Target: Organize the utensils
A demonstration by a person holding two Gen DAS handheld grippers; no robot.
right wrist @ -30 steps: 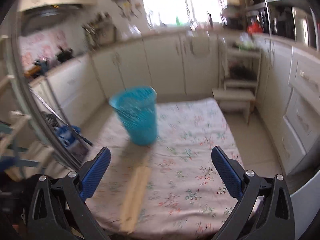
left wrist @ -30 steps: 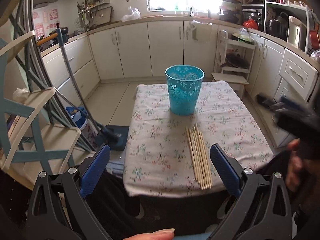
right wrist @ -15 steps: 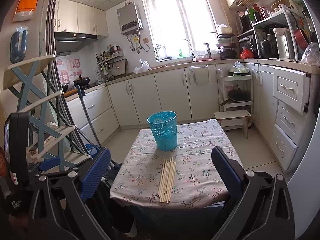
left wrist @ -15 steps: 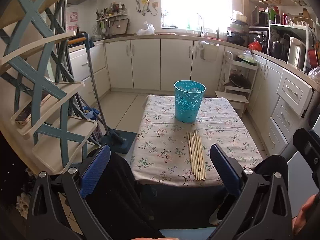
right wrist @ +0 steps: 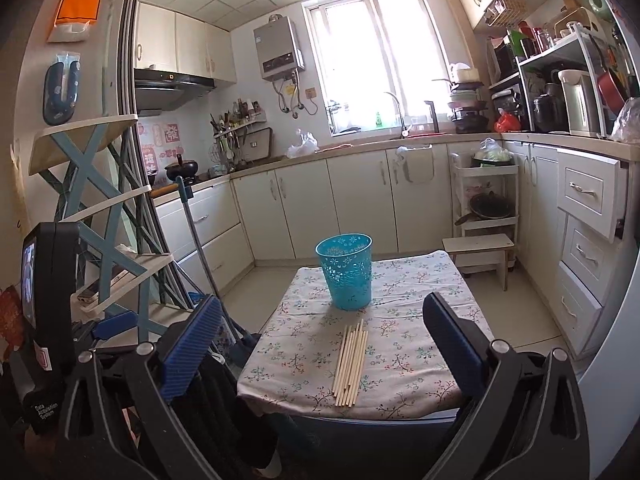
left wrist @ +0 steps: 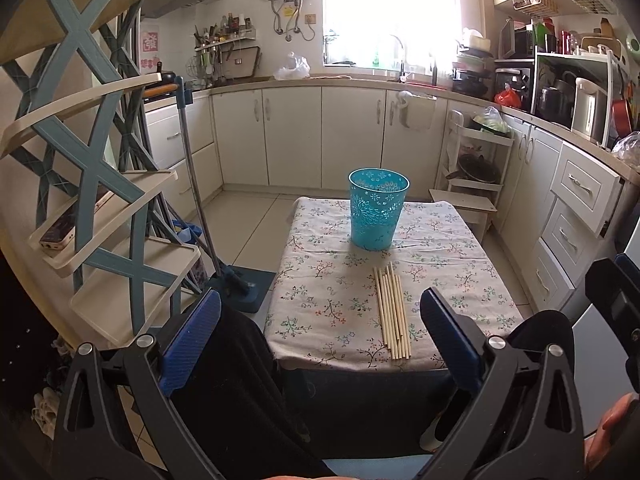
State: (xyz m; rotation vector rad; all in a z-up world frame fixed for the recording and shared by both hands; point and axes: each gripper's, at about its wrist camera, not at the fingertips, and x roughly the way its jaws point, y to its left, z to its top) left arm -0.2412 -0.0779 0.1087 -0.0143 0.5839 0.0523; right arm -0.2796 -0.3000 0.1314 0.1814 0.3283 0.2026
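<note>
We see the bundle of wooden sticks (left wrist: 392, 315) lying flat just below the centre of the left wrist frame, side by side on the flowered tablecloth (left wrist: 332, 308), their near ends close to the table's front edge; in the right wrist view the same sticks (right wrist: 351, 363) lie a little below centre, slanting slightly to the right as they run away from us. Beyond their far ends, near but not touching, the turquoise perforated basket (left wrist: 378, 208) stands upright at the middle of the frame; from the right wrist it shows as the same basket (right wrist: 346, 271) at centre, and we cannot see what is in it.

The left gripper (left wrist: 320, 340) fills the bottom of its frame, its blue-padded fingers (left wrist: 192, 340) spread wide and gripping nothing, held short of the table; the right gripper (right wrist: 320, 352) likewise has its jaws wide apart and empty, low in its frame.

Further out, a blue-and-cream shelf rack (left wrist: 92, 184) fills the left side of the left wrist view; a mop (left wrist: 200, 216) leans beside it; white kitchen cabinets (left wrist: 320, 136) run across the upper middle under a bright window (left wrist: 388, 12); a small step stool (right wrist: 478, 250) stands to the right of centre in the right wrist view.
</note>
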